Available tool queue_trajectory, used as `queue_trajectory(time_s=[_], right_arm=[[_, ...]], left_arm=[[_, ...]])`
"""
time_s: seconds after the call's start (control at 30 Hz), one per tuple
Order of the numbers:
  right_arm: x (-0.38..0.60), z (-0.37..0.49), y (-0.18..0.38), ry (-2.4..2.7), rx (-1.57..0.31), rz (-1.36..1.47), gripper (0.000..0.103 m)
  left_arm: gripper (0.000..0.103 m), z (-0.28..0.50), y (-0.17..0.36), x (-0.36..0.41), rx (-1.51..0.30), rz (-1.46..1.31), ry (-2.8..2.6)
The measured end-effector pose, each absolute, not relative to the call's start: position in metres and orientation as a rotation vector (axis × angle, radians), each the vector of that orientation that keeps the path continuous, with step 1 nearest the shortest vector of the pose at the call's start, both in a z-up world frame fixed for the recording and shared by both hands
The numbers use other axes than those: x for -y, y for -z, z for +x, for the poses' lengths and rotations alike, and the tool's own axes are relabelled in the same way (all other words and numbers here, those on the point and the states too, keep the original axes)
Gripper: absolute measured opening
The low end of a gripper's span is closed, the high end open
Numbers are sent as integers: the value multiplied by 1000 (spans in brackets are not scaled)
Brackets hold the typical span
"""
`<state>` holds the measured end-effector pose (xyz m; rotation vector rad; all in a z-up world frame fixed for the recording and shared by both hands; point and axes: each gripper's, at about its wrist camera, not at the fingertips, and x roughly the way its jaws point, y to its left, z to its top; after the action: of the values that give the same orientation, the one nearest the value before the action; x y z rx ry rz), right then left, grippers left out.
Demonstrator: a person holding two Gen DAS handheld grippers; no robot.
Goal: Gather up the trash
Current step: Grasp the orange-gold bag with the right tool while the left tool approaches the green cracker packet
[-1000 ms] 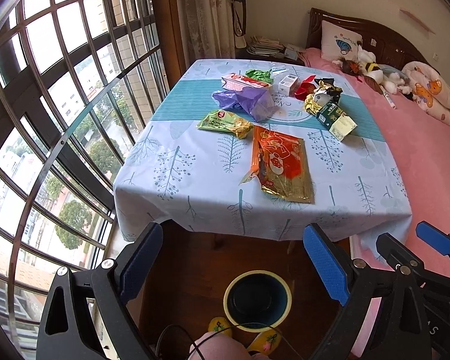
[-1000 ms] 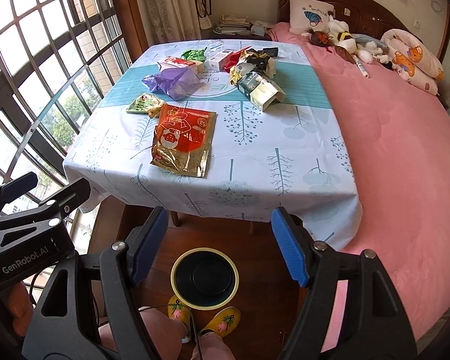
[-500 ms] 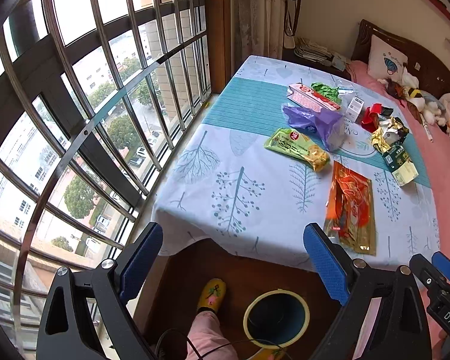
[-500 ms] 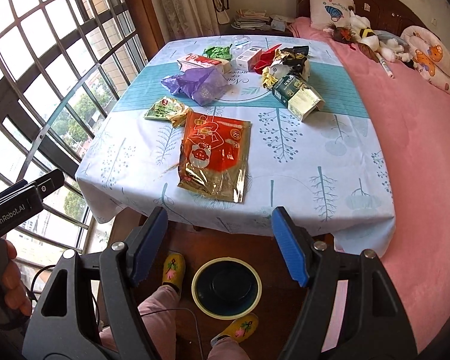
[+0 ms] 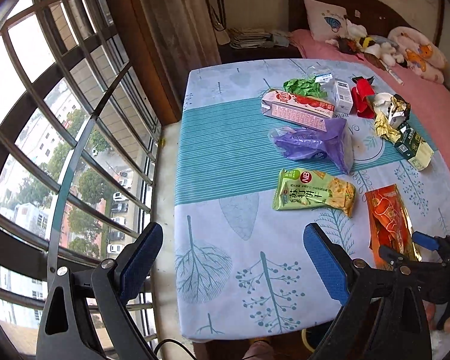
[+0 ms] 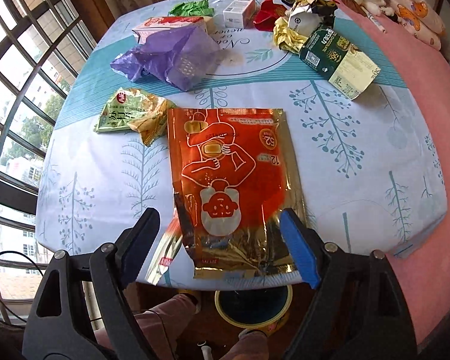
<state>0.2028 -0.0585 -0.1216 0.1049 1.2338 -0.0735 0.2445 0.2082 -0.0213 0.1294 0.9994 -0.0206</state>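
**Q:** What is seen nearest the cameras?

**A:** The right gripper (image 6: pixel 222 240) is shown with its fingers spread wide, nothing held between them, poised over the near end of the red-and-gold foil pouch (image 6: pixel 234 186). The pouch is laid flat at the near edge of the counter (image 6: pixel 375 180), its crumpled gold end overhanging slightly. Below that edge, a yellow-rimmed bin (image 6: pixel 252 306) is partly seen on the floor. The left gripper (image 5: pixel 234 264) is likewise held apart and empty, over a bare corner of the cloth beside the window.

**Q:** And farther off?

**A:** A green cracker wrapper (image 6: pixel 129 114) is seen just beside the pouch's far left corner, then a purple plastic bag (image 6: pixel 171 57), a pink carton (image 5: pixel 297 109) and a dark green carton (image 6: pixel 336 57). Crumpled green, red and gold scraps are piled near the far edge, by the pink bed (image 6: pixel 429 114).

**Q:** Which step is in hand?

**A:** The first pickup is judged to be under way; nothing looks collected yet. A lowering onto the pouch's raised gold end and a firm closing are called for, since flat foil is likely to slip.
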Motion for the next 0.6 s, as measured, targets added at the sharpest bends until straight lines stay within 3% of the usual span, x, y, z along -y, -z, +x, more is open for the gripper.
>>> queue_trajectory(time_s=[0.33, 0.43, 0.5, 0.6], right_arm=[[71, 226, 152, 168, -1287, 83, 78], [73, 228, 153, 176, -1268, 85, 67], [77, 228, 151, 176, -1260, 105, 53], [79, 225, 144, 189, -1262, 139, 39]], left_arm=[[96, 304, 64, -146, -1007, 322, 296], [96, 314, 71, -124, -1001, 394, 384], [96, 318, 79, -108, -997, 471, 453], [96, 324, 90, -91, -991, 583, 527]])
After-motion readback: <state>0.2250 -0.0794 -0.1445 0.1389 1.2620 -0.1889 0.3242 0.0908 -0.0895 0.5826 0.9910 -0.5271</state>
